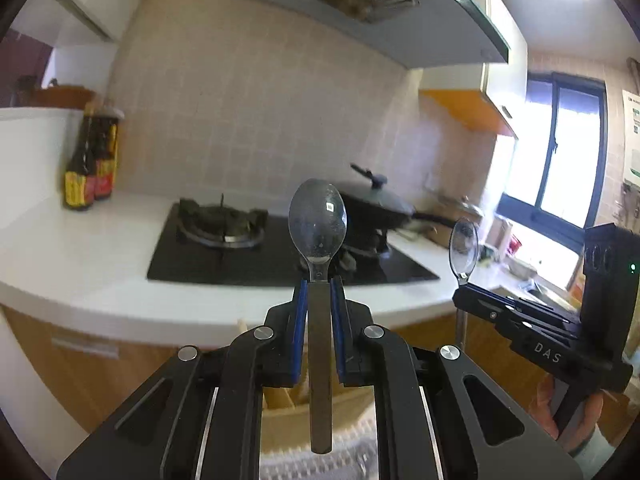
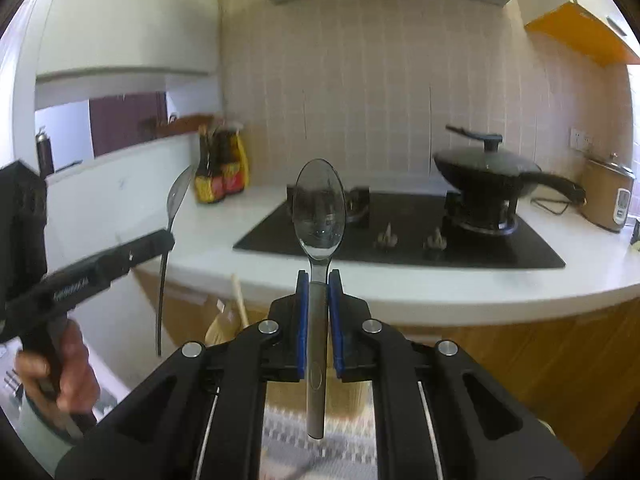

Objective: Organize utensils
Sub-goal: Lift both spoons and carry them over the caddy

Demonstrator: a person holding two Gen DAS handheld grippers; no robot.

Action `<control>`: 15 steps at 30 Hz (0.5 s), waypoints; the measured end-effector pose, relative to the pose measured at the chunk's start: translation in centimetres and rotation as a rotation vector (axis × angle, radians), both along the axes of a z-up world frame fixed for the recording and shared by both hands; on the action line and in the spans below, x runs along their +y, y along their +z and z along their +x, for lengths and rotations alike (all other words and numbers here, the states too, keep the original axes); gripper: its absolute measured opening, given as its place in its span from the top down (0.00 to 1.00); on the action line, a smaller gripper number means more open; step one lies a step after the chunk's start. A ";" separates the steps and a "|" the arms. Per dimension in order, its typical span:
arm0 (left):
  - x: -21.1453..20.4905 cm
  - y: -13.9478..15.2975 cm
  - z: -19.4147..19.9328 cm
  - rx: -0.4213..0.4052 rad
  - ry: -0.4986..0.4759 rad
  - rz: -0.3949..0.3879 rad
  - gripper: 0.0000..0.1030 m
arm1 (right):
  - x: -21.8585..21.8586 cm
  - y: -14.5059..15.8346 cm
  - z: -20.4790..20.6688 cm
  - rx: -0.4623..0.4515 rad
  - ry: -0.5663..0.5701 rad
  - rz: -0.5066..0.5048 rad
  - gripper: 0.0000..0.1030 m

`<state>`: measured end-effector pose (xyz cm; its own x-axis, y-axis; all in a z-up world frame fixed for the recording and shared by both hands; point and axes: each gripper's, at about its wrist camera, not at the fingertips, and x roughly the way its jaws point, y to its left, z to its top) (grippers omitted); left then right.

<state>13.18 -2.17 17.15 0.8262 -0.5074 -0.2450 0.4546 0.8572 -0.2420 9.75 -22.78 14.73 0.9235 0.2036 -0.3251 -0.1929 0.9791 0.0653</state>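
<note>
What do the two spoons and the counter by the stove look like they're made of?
Left-held spoon: looks like polished metal, probably stainless steel, with a mirror-like grey bowl.
Right-held spoon: same look; its bowl reflects the stove.
Counter: smooth glossy white, perhaps stone or solid surface; I can't tell which.

Plenty of open air in front of the tabletop (image 2: 460, 292) edge, and its white strip before the stove (image 2: 400, 240) is bare, so a pass there is easy. Further back it gets crowded: the sauce bottles (image 2: 220, 176) stand at the left rear corner, the lidded wok (image 2: 488, 168) sits on the right burner with its handle sticking out toward the rice cooker (image 2: 610, 196). Overhead the range hood (image 1: 360, 4) hangs low above the stove, capping the height.
</note>
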 end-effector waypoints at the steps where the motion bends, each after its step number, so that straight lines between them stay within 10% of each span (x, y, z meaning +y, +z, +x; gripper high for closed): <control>1: 0.0 -0.3 0.4 -0.017 0.011 -0.005 0.90 | 0.0 -0.1 0.6 -0.019 -0.013 -0.001 0.92; 15: 0.0 -5.5 5.3 -0.074 0.114 -0.032 0.90 | -1.6 -4.3 7.9 -0.010 -0.076 0.061 0.92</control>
<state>18.48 -2.21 11.66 0.8942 -0.4155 -0.1668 0.3721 0.8969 -0.2392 17.64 -24.43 10.44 0.9400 0.1525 -0.3051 -0.1195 0.9851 0.1240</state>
